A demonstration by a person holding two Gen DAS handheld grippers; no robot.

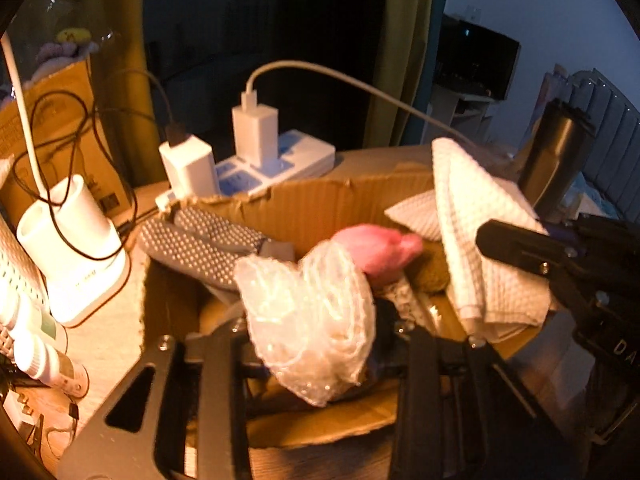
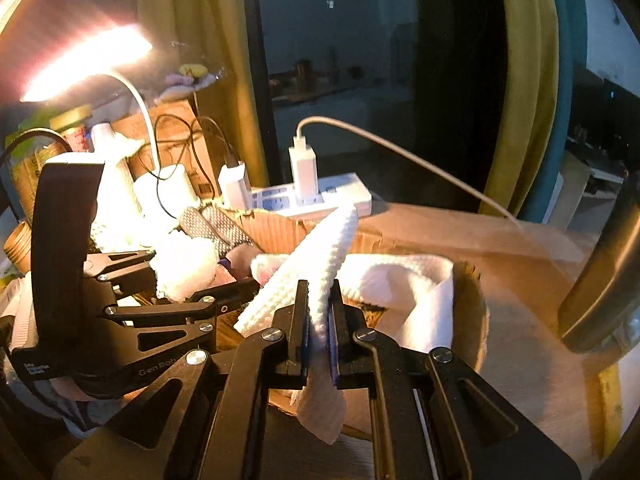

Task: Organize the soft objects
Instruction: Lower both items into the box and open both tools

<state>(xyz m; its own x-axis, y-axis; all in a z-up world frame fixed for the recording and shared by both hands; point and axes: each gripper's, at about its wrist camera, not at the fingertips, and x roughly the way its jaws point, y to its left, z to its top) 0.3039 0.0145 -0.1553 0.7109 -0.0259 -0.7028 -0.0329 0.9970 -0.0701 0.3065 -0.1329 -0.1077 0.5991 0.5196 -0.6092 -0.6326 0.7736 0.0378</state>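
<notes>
A cardboard box (image 1: 320, 200) sits on the desk. My left gripper (image 1: 316, 340) is shut on a wad of clear bubble wrap (image 1: 312, 320) and holds it over the box. Inside lie a grey dotted cloth (image 1: 200, 240) and a pink soft thing (image 1: 380, 252). My right gripper (image 2: 320, 304) is shut on a white waffle cloth (image 2: 320, 256), which drapes over the box's right wall (image 2: 472, 292). The cloth (image 1: 480, 240) and the right gripper (image 1: 520, 248) also show in the left wrist view. The left gripper (image 2: 188, 276) with the bubble wrap (image 2: 184, 264) shows at the left of the right wrist view.
A white power strip (image 1: 280, 160) with two chargers and cables stands behind the box. A white lamp base (image 1: 72, 248) and small bottles (image 1: 40, 356) stand at the left. A dark metal tumbler (image 1: 556, 152) stands at the right. A lit lamp head (image 2: 84, 60) glares.
</notes>
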